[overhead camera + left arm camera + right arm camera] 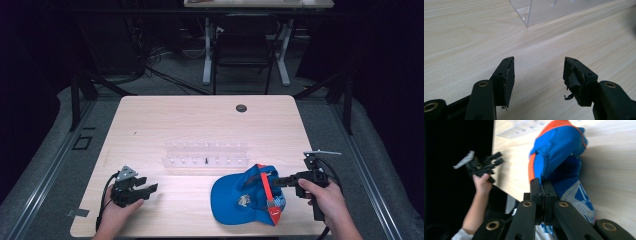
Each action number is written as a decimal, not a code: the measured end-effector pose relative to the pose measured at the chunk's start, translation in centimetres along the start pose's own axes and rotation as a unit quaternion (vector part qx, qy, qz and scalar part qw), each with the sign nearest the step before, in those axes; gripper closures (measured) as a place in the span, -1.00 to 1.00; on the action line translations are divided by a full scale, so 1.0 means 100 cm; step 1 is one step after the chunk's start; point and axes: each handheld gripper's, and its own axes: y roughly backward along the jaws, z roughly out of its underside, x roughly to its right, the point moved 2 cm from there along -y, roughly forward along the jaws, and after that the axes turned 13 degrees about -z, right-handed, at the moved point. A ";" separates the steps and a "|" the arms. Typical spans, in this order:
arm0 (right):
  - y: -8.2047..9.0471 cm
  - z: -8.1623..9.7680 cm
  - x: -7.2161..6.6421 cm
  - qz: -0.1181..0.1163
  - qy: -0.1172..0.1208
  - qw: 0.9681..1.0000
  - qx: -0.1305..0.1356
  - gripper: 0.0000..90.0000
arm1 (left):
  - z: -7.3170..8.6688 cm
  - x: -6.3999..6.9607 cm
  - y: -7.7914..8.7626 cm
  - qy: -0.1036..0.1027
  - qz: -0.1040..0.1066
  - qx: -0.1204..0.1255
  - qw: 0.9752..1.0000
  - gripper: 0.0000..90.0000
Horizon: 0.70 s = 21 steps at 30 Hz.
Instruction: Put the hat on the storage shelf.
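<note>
The jaws of the right gripper (pixel 280 181) are clamped on the blue cap (pixel 245 200) at lower right of the high view, its long axis running leftward toward the left gripper (pixel 145 186), whose jaws gape empty above the bench (pixel 200 120).

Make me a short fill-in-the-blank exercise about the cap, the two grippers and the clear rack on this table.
1. The right gripper has its jaws shut on the ____ fabric cap with orange trim.
2. The left gripper has its jaws ____ over the light wooden table.
3. The clear acrylic rack lies ____ the cap, as the high view shows it.

Missing words: blue; open; behind
</note>
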 end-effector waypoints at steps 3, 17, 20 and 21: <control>-0.003 -0.001 -0.006 -0.019 0.004 1.000 -0.001 1.00 | 0.000 0.000 0.000 -0.002 -0.001 0.001 1.000 -0.05; -0.018 -0.012 -0.038 -0.093 0.016 0.996 -0.004 1.00 | -0.001 0.005 0.000 -0.014 0.002 0.003 1.000 -0.04; -0.021 -0.013 -0.044 -0.099 0.016 0.995 -0.001 1.00 | -0.001 0.006 0.000 -0.012 0.002 0.003 1.000 -0.04; -0.024 -0.015 -0.049 -0.107 0.021 0.994 -0.003 1.00 | -0.001 0.007 0.000 -0.013 0.003 0.003 1.000 -0.05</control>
